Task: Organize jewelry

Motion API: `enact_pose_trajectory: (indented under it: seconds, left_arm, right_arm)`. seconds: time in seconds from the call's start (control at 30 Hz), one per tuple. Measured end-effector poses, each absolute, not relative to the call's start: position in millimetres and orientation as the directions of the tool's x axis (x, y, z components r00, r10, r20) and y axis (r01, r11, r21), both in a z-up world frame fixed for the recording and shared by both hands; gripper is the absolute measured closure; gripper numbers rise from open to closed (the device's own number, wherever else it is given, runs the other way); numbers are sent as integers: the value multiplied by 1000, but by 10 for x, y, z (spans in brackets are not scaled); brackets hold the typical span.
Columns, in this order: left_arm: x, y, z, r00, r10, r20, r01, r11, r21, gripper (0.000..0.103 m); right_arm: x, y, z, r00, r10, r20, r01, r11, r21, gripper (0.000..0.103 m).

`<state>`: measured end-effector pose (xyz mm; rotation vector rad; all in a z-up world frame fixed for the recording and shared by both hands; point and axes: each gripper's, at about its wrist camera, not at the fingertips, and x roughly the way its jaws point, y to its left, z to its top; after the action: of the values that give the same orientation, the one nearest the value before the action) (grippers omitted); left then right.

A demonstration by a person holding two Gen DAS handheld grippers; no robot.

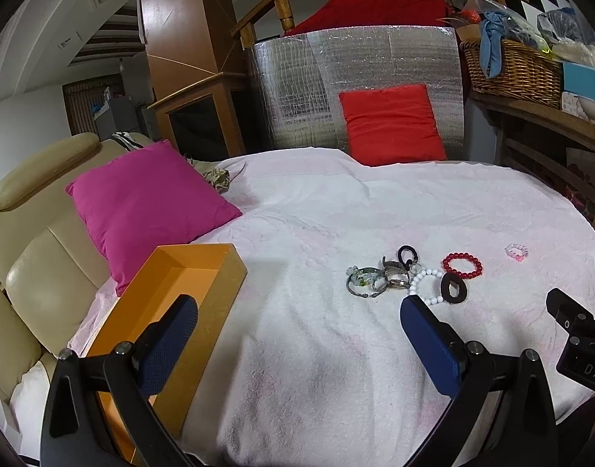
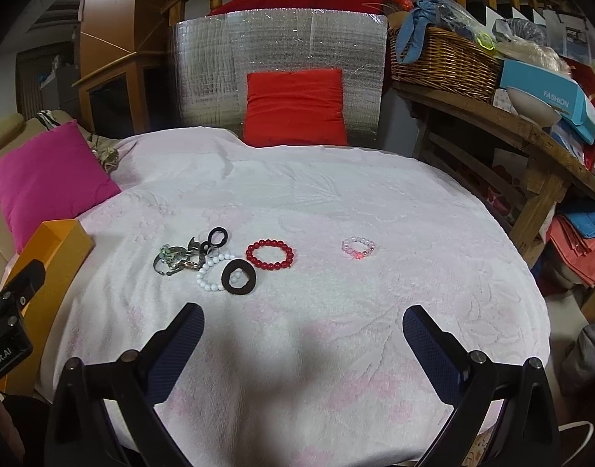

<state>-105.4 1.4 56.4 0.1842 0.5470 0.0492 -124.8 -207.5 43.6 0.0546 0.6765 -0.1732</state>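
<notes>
Both views are indoor and fairly dim, with soft light falling from above onto the white cloth [image 2: 336, 194], which is the brightest area. Broad, blurry-edged shadows lie on the cloth near the fingers [image 2: 188, 334] in the right wrist view, and a grey patch darkens it low in the left wrist view. The silver foil panel [image 1: 375, 70] gives a dull sheen. Fisheye distortion bends the railing and shelf, and the corners vignette to black. Focus is acceptable centrally, softer toward the edges.
</notes>
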Motion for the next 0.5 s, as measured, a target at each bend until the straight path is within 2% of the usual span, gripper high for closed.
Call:
enact_pose_trajectory:
  seconds: [0.5]
  left_arm:
    - [-1011, 0, 512, 846, 100, -523, 3, 982, 191, 0]
  right_arm:
    - [-1254, -2062, 444, 766, -140, -627, 177, 984, -4, 0]
